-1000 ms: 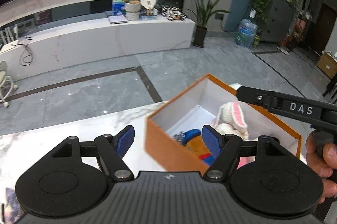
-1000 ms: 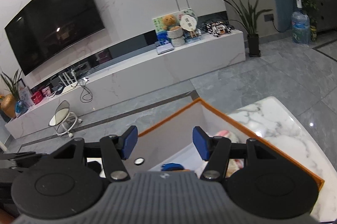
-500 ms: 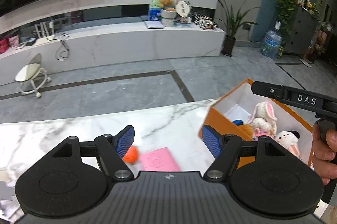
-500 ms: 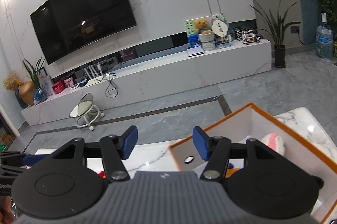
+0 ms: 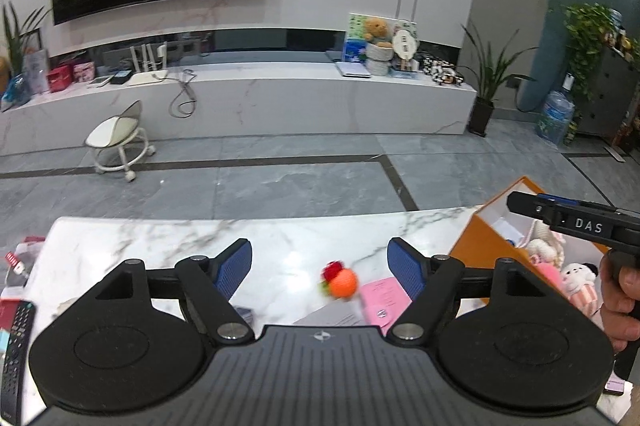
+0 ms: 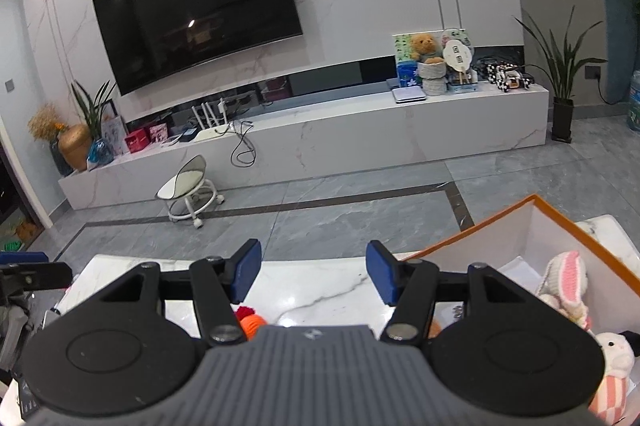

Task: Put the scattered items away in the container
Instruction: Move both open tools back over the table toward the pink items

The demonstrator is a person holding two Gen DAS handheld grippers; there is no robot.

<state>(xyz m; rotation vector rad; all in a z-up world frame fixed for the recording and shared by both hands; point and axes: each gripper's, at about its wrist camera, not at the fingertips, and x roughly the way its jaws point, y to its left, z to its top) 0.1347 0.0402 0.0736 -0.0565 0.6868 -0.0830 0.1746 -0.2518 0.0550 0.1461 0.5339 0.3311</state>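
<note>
My left gripper [image 5: 320, 266] hovers over the white marble table [image 5: 160, 242], its jaws opening with nothing pressed between the blue pads. On the table beyond them lie an orange crochet ball [image 5: 343, 282] with a red and green top and a pink card [image 5: 385, 300]. The orange box [image 5: 474, 246] stands at the right with plush toys [image 5: 576, 276] inside. My right gripper [image 6: 314, 274] is open and empty beside the box [image 6: 536, 202], where a pink-eared bunny [image 6: 566, 278] lies. The ball [image 6: 250, 322] peeks out under its left finger.
A black remote [image 5: 18, 346] and small packets [image 5: 24, 250] lie at the table's left end. A hand [image 5: 620, 302] holds the right gripper [image 5: 520, 202] over the box. Beyond the table are grey floor, a rolling stool [image 5: 118, 133] and a long TV bench.
Both views have swung left, away from the box and over the table. The box has slid to the right edge, and the orange ball and pink card have come into view.
</note>
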